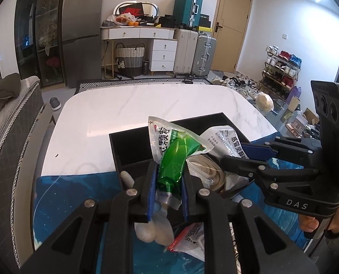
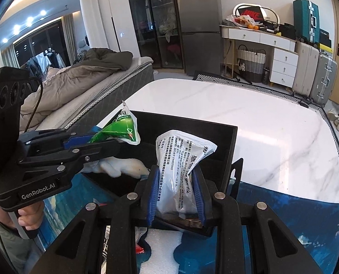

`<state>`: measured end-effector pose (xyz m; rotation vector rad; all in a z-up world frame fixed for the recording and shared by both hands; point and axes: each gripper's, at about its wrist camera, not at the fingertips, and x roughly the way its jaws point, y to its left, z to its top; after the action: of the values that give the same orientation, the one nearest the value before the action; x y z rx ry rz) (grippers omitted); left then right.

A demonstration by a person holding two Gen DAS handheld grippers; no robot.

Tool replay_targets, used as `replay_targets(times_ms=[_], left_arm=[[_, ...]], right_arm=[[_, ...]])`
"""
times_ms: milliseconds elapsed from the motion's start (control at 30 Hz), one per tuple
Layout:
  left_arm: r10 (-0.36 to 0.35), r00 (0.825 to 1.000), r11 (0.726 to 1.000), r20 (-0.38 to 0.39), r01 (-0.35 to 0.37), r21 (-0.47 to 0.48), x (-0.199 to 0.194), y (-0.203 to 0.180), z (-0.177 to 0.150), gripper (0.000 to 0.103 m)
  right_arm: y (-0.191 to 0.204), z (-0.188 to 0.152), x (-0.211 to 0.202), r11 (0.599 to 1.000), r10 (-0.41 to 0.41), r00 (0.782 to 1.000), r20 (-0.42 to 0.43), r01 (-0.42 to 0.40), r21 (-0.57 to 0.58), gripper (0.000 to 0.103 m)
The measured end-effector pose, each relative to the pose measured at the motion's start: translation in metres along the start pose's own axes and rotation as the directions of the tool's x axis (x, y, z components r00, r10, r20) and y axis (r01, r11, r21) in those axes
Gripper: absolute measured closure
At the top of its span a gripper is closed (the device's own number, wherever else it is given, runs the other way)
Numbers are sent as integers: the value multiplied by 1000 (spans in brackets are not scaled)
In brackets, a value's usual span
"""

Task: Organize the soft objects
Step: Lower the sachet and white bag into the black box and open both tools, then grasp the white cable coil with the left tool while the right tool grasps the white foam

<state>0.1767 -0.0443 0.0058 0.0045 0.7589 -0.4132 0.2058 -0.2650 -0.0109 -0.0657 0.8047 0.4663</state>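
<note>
While the left claw (image 1: 168,178) is clenched on a green sachet (image 1: 176,157) and the right claw (image 2: 176,194) grips a white sachet (image 2: 181,157), both packets hang just above the black tray (image 1: 128,143) ahead of the claws, so neither is stowed yet. Beyond the fingers, a bagged coil (image 1: 206,171) already lies in the tray. Beneath the claws, white foam (image 2: 160,248) and a red-edged bag (image 1: 190,239) on the blue mat of the counter (image 1: 146,105) look still unsorted.

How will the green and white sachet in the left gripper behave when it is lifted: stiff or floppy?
Probably floppy: the green sachet bends above the left gripper. Likely light, since a narrow pinch holds it. Its glossy film may be slippery.
</note>
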Motion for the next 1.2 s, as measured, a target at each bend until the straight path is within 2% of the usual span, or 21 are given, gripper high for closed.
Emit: replay_targets(times_ms=[200, 400, 433, 500, 633, 767, 833, 933, 967, 1067, 1133, 1200], left_arm=[[13, 1000, 999, 25, -14, 35, -10, -7, 2, 73], [12, 1000, 999, 26, -13, 34, -24, -9, 5, 72], [15, 1000, 999, 21, -15, 32, -27, -9, 5, 69], [22, 1000, 999, 8, -23, 27, -33, -11, 4, 58], [34, 999, 999, -14, -33, 35, -49, -18, 1, 56], [-14, 999, 999, -48, 16, 36, -67, -31, -6, 53], [-43, 997, 999, -66, 44, 22, -72, -34, -12, 53], [-49, 995, 999, -87, 50, 10, -74, -38, -24, 53], [-58, 995, 998, -82, 57, -6, -75, -36, -30, 53], [-89, 996, 995, 15, 89, -54, -88, -30, -50, 53], [-69, 995, 995, 71, 74, -68, -95, -28, -68, 53], [-55, 996, 996, 65, 59, -64, -95, -31, -84, 52]], right_arm=[[4, 3, 0, 1000, 2, 1000, 0, -2, -5, 70], [13, -1, -13, 1000, -3, 1000, 13, 3, -22, 65], [14, -1, -14, 1000, -1, 1000, 10, 1, -19, 65], [17, -2, -18, 1000, 7, 1000, 3, -7, -23, 65], [24, -2, -29, 999, -2, 1000, -20, 2, -32, 65], [25, -8, -54, 1000, 4, 999, -41, -5, -17, 64], [25, -14, -67, 1000, 22, 999, -49, -23, -9, 57], [28, -19, -82, 999, 25, 999, -48, -26, -26, 55], [30, -22, -88, 999, 29, 999, -35, -30, -36, 55], [33, -35, -103, 999, 39, 999, 13, -39, -16, 55], [35, -47, -113, 999, 30, 998, 63, -29, -15, 48], [40, -66, -121, 999, -14, 997, 80, 17, -37, 45]])
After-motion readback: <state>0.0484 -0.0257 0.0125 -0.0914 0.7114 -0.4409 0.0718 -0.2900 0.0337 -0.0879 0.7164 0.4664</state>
